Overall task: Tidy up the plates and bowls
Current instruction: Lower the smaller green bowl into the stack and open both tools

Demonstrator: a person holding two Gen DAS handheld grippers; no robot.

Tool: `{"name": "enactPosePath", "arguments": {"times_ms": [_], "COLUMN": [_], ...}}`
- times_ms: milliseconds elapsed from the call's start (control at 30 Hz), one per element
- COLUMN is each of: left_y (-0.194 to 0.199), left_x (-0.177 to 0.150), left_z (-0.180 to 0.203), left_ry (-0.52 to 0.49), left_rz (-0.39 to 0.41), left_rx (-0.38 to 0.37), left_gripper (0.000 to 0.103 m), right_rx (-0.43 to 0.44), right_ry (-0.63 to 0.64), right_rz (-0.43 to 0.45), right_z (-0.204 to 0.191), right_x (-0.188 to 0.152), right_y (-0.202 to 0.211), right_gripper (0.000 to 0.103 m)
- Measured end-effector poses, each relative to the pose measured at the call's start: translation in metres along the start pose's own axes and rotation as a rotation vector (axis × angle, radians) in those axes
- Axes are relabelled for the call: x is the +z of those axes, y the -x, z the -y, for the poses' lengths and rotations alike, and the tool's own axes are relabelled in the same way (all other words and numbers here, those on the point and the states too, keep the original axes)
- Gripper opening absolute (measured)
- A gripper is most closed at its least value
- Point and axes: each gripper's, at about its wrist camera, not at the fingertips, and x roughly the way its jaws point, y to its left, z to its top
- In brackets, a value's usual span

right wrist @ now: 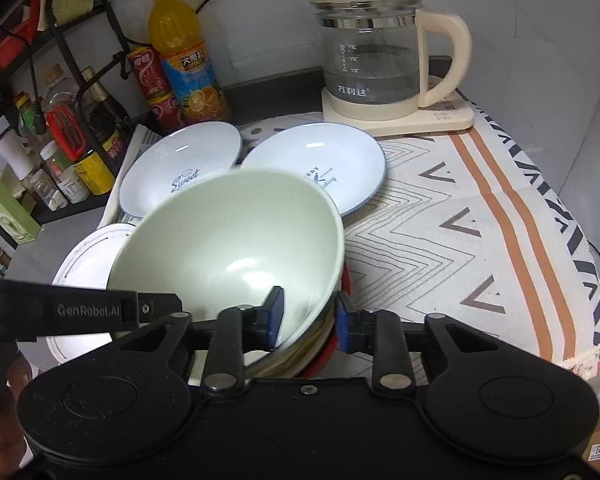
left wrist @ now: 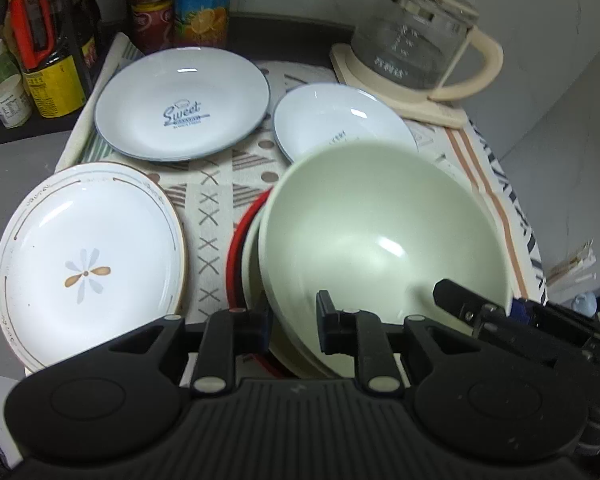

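A pale green bowl sits tilted on a stack of bowls with a red rim below. My left gripper straddles its near-left rim, one finger inside and one outside, jaws shut on the rim. My right gripper grips the bowl at its near-right rim the same way; it also shows in the left wrist view. A "Sweet" plate, a second blue-rimmed plate and a flower plate lie on the cloth.
A glass kettle on its cream base stands at the back right. Drink bottles and cans stand at the back. A black rack with jars is on the left. The patterned cloth reaches the table's right edge.
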Motion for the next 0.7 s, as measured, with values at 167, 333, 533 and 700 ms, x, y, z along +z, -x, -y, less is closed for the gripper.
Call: {"name": "enactPosePath", "arguments": {"times_ms": [167, 333, 533, 700], "left_y": [0.006, 0.017, 0.025, 0.037], "left_x": [0.006, 0.009, 0.007, 0.005], "left_z": [0.001, 0.003, -0.006, -0.021], "left_ry": [-0.003, -0.021, 0.011, 0.077], "left_rz": [0.020, 0.086, 0.117, 0.131], "left_rx": [0.019, 0.048, 0.049, 0.049], "left_gripper": [0.045, 0.064, 0.075, 0.085], "right_rx": [0.010, 0.008, -0.002, 0.006], "right_ry": [-0.009, -0.016, -0.052, -0.051], "right_rz": [0.005, 0.034, 0.051, 0.099], "right_z": [0.001, 0.006, 0.009, 0.002], "right_x": [-0.002, 0.002, 0.003, 0.002], "right_y": [0.002, 0.012, 0.020, 0.032], "right_gripper": [0.033, 0.039, 0.066, 0.093]}}
